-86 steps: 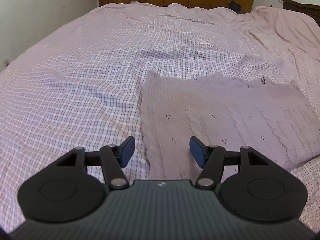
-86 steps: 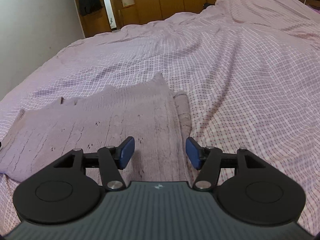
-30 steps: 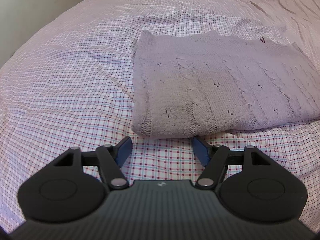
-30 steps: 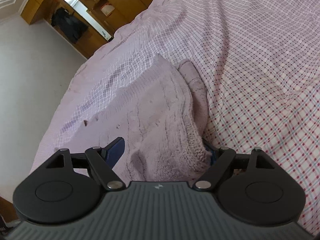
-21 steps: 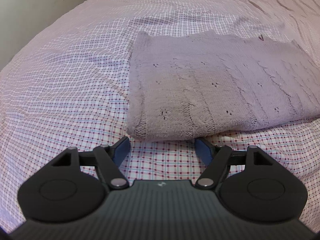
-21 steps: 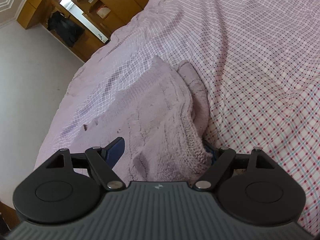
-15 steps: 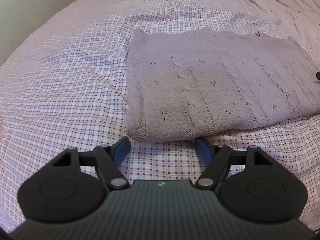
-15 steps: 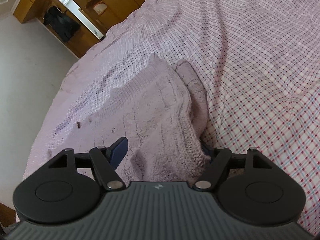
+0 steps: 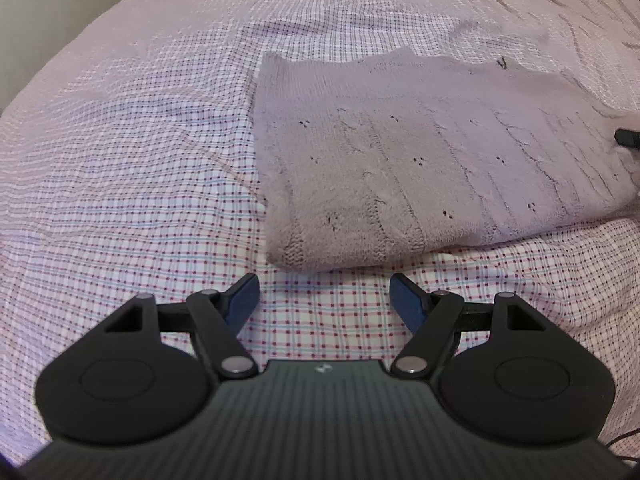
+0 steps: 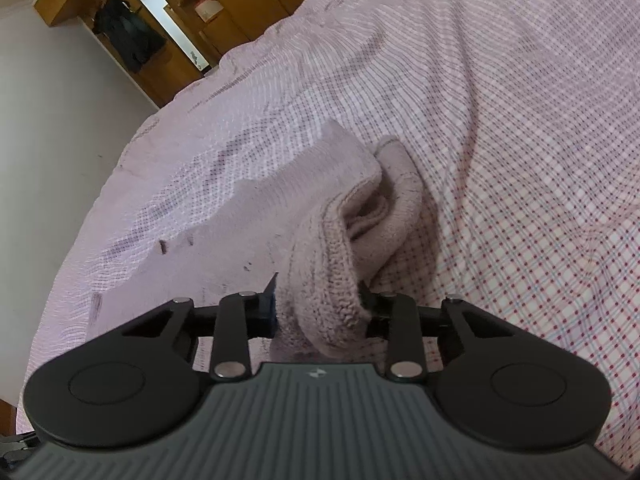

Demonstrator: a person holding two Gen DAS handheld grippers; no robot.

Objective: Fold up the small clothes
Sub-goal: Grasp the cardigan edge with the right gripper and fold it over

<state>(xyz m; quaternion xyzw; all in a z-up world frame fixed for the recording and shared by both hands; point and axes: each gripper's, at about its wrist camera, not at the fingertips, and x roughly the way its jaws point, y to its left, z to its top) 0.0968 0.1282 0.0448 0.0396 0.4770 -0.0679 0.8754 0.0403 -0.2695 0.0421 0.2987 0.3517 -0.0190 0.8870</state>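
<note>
A mauve knitted sweater [image 9: 420,160] lies folded flat on the checked bedspread [image 9: 140,160]. My left gripper [image 9: 324,294] is open and empty, hovering just short of the sweater's near left corner, apart from it. My right gripper [image 10: 318,306] is shut on the sweater's right edge [image 10: 324,280], which bunches up between the blue pads and lifts off the bed. A folded sleeve or inner layer [image 10: 396,200] shows under the lifted edge. A tip of the right gripper [image 9: 626,136] shows at the far right in the left wrist view.
The pink checked bedspread [image 10: 520,140] spreads all around the sweater. A white wall [image 10: 52,140] runs along the bed's left side. Wooden wardrobes [image 10: 240,0] and a dark hanging coat [image 10: 128,36] stand beyond the far end of the bed.
My right gripper has closed on the sweater's right edge and raised it, bunching the knit. My left gripper stayed open near the left corner, shifting slightly.
</note>
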